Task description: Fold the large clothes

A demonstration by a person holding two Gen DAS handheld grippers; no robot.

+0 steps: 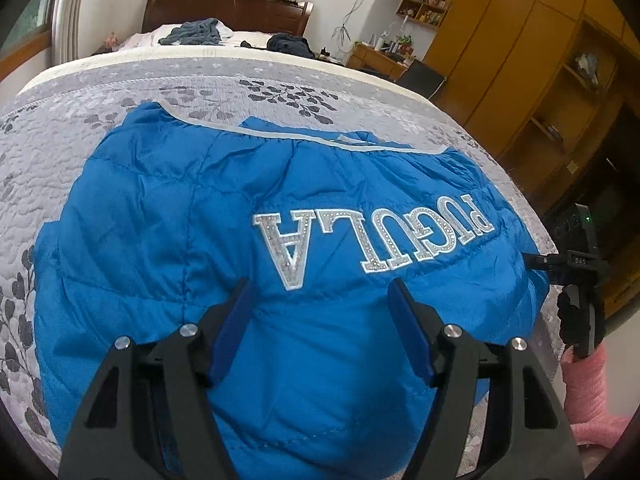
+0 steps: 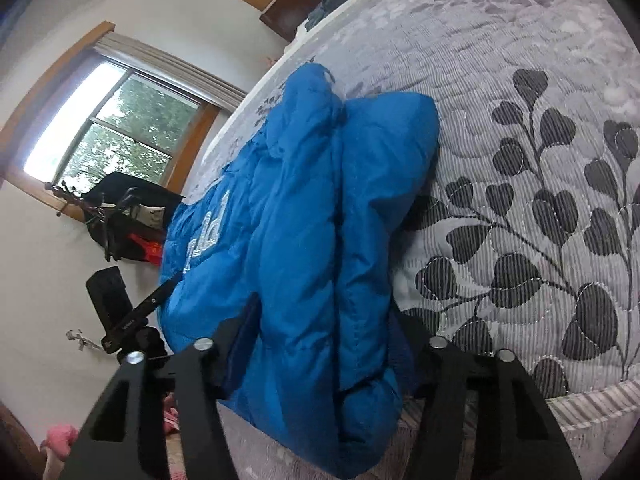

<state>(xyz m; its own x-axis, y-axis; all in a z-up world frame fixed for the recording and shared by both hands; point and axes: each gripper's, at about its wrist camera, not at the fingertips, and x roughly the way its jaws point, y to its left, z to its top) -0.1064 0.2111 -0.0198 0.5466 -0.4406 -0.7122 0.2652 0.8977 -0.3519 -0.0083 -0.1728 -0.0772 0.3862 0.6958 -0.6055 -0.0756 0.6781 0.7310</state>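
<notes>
While I lean over the bed: both tongs sit at the jacket's near edge.
Left tongs (image 1: 320,320): spread wide above the blue jacket (image 1: 248,248), gripping nothing.
Jacket: lying back-up on the grey leaf-print quilt (image 1: 72,120).
Right tongs (image 2: 326,334): fingers astride the jacket's bunched right side, not pinched together.

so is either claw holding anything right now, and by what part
Left claw is open above the blue jacket, holding nothing. Right claw straddles the jacket's folded edge; a grip cannot be told.

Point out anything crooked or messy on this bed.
The blue jacket lies bunched, its side rolled into puffy folds. Loose dark clothes sit heaped at the far end of the bed.
</notes>
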